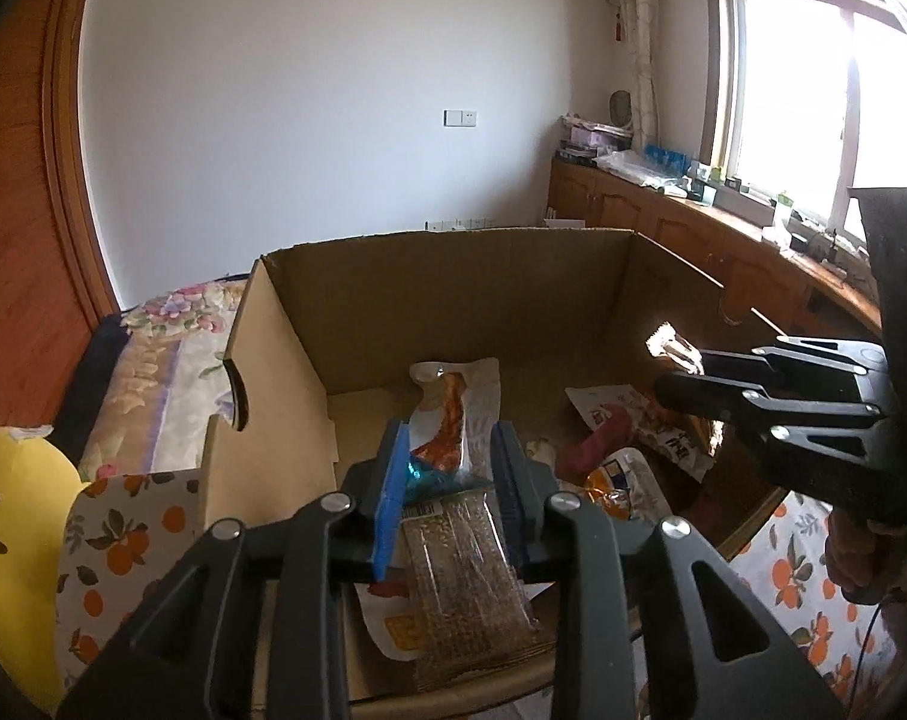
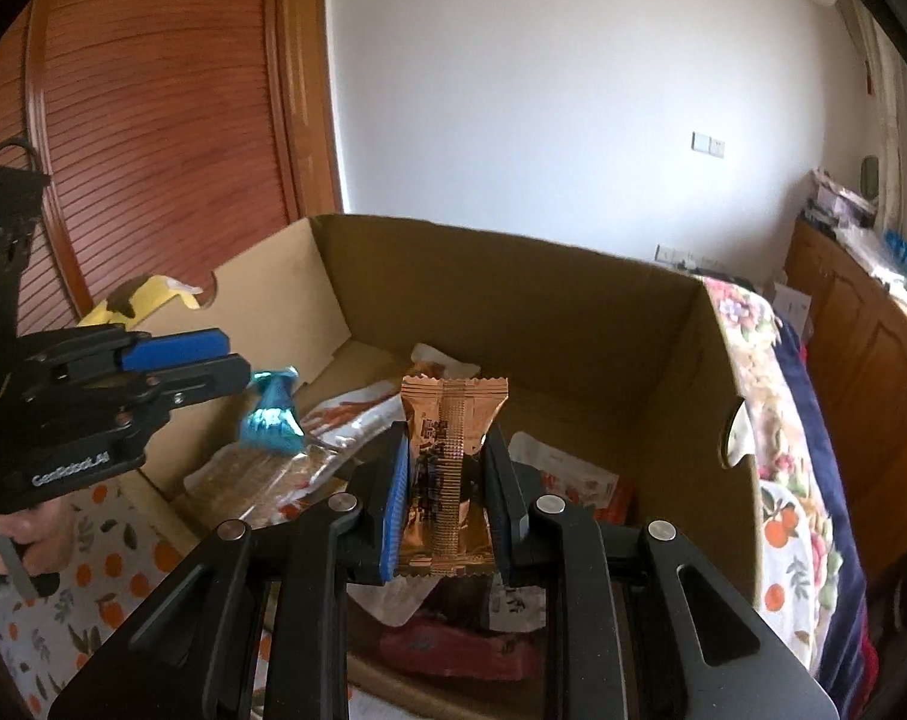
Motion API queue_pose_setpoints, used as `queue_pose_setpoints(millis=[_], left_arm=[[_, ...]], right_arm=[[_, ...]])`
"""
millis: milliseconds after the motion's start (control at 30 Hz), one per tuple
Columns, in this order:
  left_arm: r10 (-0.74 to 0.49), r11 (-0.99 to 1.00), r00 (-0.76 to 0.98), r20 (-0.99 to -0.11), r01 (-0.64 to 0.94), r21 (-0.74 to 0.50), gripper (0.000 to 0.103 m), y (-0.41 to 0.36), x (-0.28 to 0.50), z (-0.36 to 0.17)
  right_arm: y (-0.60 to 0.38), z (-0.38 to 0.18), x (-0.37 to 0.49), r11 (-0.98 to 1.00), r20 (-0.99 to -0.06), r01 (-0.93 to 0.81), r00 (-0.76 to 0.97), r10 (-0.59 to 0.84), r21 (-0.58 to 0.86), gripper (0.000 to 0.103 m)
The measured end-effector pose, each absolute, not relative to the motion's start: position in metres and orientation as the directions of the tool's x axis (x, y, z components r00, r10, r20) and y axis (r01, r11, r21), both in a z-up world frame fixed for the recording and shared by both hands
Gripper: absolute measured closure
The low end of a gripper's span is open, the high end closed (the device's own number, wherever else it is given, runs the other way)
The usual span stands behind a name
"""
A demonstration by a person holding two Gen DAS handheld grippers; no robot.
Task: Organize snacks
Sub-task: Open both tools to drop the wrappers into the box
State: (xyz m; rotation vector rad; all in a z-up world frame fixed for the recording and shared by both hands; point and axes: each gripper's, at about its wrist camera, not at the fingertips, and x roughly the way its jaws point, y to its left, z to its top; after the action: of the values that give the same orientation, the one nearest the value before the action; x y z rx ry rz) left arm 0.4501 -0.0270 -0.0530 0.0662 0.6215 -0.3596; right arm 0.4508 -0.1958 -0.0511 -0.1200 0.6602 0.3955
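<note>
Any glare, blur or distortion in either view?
Left wrist view: the bright window is blown out, and the copper foil snack packet in the right gripper glints. Right wrist view: evenly lit and sharp. Both show fisheye bending and dark corners.

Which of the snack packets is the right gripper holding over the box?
The copper-coloured foil packet, pinched upright between the right gripper jaws above the cardboard box. The small blue foil packet is in the left gripper; the rest lie inside.
</note>
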Motion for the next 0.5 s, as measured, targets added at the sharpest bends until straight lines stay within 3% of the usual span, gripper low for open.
queue_pose_setpoints(millis=[400,500], left_arm=[[-0.305,0.938,0.755,-0.58,0.343,-0.048,0.072,-0.0286,0.4474,-0.0537],[-0.293,0.942,0.762,-0.577,0.333,-0.039,0.071,-0.0286,0.4455,-0.0536]], right_arm=[[-0.1992,-0.056,0.4539,0.931,-0.619,-0.364,0.723,0.307,0.037,0.071],[-0.2012,-0.0565,0.4552,0.935,-0.622,-0.351,0.723,0.299,0.041,0.062]])
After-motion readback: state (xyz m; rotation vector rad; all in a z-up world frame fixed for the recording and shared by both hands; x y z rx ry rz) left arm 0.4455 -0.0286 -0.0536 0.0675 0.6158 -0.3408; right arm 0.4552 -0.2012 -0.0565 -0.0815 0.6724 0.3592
